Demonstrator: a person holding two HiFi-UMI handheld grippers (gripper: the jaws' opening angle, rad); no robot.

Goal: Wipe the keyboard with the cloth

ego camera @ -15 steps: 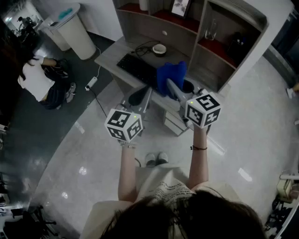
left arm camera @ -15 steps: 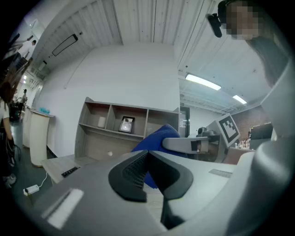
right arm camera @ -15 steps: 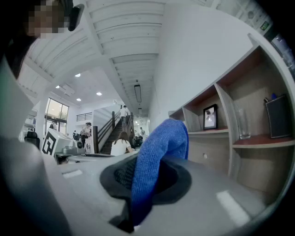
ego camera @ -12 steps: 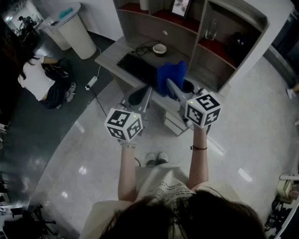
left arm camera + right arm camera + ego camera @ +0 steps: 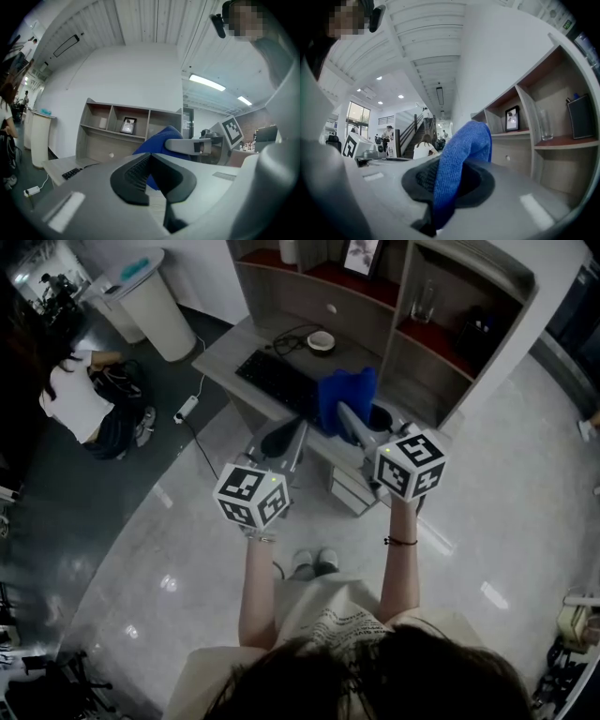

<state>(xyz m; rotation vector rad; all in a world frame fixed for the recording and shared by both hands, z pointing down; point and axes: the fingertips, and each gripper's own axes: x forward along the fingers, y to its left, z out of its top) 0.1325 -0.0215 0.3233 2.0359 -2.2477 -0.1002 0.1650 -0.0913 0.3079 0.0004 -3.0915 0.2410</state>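
The black keyboard (image 5: 275, 378) lies on the grey desk (image 5: 225, 345), ahead of both grippers and apart from them. My right gripper (image 5: 353, 422) is shut on a blue cloth (image 5: 344, 397), which stands up from its jaws near the keyboard's right end. In the right gripper view the cloth (image 5: 461, 159) is pinched between the dark pads of that gripper (image 5: 447, 183) and folds over above them. My left gripper (image 5: 283, 438) hangs before the desk's front edge. In the left gripper view, this gripper (image 5: 151, 164) is shut with nothing in it, and the cloth (image 5: 158, 139) shows behind it.
A small bowl (image 5: 321, 339) and a cable lie behind the keyboard. Shelves above the desk hold a picture frame (image 5: 361, 255) and a glass (image 5: 424, 300). A white bin (image 5: 153, 302) stands to the left, a power strip (image 5: 183, 407) lies on the floor, and a person (image 5: 80, 401) crouches at far left.
Almost nothing: both grippers sit a touch lower and further right in the head view, and the cloth stays pinched in the right one.
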